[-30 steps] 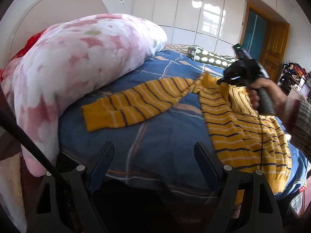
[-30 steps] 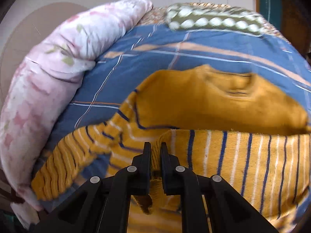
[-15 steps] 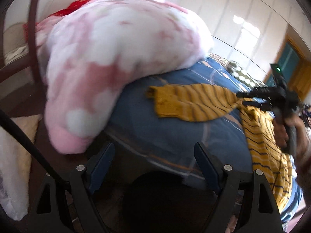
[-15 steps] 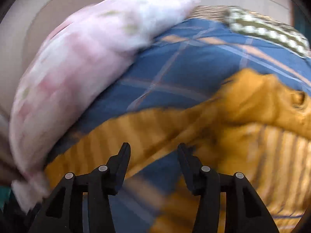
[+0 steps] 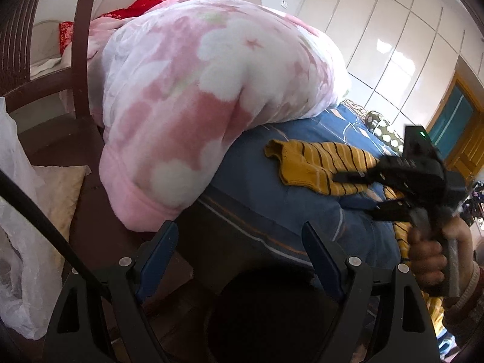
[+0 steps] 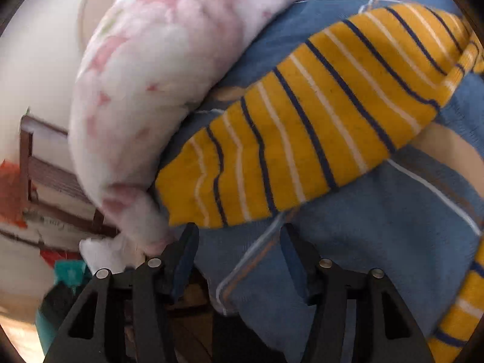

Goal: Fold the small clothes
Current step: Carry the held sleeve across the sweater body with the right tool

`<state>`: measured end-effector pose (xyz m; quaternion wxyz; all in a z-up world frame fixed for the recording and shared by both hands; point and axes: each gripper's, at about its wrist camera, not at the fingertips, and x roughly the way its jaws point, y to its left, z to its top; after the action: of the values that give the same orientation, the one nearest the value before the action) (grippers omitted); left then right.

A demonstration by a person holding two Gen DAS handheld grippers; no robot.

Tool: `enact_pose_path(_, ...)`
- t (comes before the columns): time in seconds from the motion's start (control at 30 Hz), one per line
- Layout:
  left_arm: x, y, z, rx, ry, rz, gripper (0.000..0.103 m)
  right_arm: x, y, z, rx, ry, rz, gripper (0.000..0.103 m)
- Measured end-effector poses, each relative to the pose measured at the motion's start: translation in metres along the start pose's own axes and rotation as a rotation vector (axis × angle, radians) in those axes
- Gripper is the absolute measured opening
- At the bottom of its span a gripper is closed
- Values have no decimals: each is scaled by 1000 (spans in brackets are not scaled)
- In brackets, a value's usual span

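the small sweater (image 6: 302, 127) is mustard yellow knit with thin navy and white stripes. it lies on the blue plaid bed cover (image 6: 378, 242), one sleeve stretched out flat toward the pink-and-white flowered blanket (image 6: 157, 84) — the cuff end sits just beside the blanket's lower edge. in the left wrist view the same sleeve shows a slightly rumpled cuff, and the body of the garment runs off toward the right edge of the bed.

the right tongs (image 6: 239, 251) hover low over the cover just short of the cuff, pointing down at a slant; their jaws have just been opening and stand apart with nothing between them. a hand (image 5: 429, 257) grips their handle, a knit sleeve cuff at the wrist.

the left tongs (image 5: 239, 251) hang off the bed's near edge, tilted downward, jaws wide and empty — well apart from the sweater.
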<state>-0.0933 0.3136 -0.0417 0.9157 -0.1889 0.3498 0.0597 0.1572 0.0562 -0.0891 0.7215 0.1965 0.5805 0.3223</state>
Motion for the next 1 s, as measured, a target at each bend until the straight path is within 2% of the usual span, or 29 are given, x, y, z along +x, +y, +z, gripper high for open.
enact_pose_path(0.07,1,0,1,-4,-1,-7,83,3,5,7,18,-33,-22,68)
enact_pose_path(0.13,1,-3,2,-12,-3,-21,83,7,7,12,21,-49,-63,65)
enact_pose_path(0.17,1,-5,3,-13,-2,-26,83,9,11,14,10,-49,-85,56)
enact_pose_path(0.2,0,-8,4,-11,-1,-29,83,13,20,12,-5,-34,-106,23)
enact_pose_path(0.23,0,-11,6,-5,-2,-32,83,10,22,14,-17,-14,-114,9)
enact_pose_path(0.27,-1,-15,7,1,-6,-35,83,2,25,15,-39,-7,-125,9)
enact_pose_path(0.33,-3,-26,10,24,-14,-47,83,-29,43,15,-149,-48,-183,8)
enact_pose_path(0.4,-4,-40,12,56,-23,-60,83,-82,59,13,-276,-105,-229,7)
enact_pose_path(0.47,-5,-53,13,90,-27,-70,83,-137,57,11,-322,-142,-271,6)
enact_pose_path(0.53,-3,-72,13,138,-27,-81,83,-202,44,4,-352,-187,-356,6)
enact_pose_path(0.57,-2,-80,13,157,-26,-87,83,-239,28,0,-353,-205,-414,6)
enact_pose_path(0.63,0,-98,12,194,-21,-104,83,-271,7,-8,-324,-209,-504,6)
enact_pose_path(0.7,4,-117,13,226,-7,-128,83,-310,-43,-11,-239,-205,-645,6)
enact_pose_path(0.77,6,-136,12,258,6,-148,83,-328,-94,-15,-159,-201,-910,6)
enact_pose_path(0.8,6,-147,10,277,10,-158,83,-335,-117,-14,-112,-197,-1047,12)
enact_pose_path(0.83,5,-156,10,295,14,-166,83,-346,-149,-17,-37,-198,-1200,27)
enact_pose_path(0.87,4,-168,9,321,18,-175,83,-363,-170,-21,13,-212,-1237,32)
enact_pose_path(0.9,3,-178,7,346,20,-177,83,-376,-189,-29,74,-247,-1206,34)
enact_pose_path(0.93,3,-187,5,370,23,-177,84,-387,-203,-39,131,-293,-1109,34)
enact_pose_path(1.0,4,-207,-1,429,32,-169,84,-397,-221,-59,199,-368,-854,35)
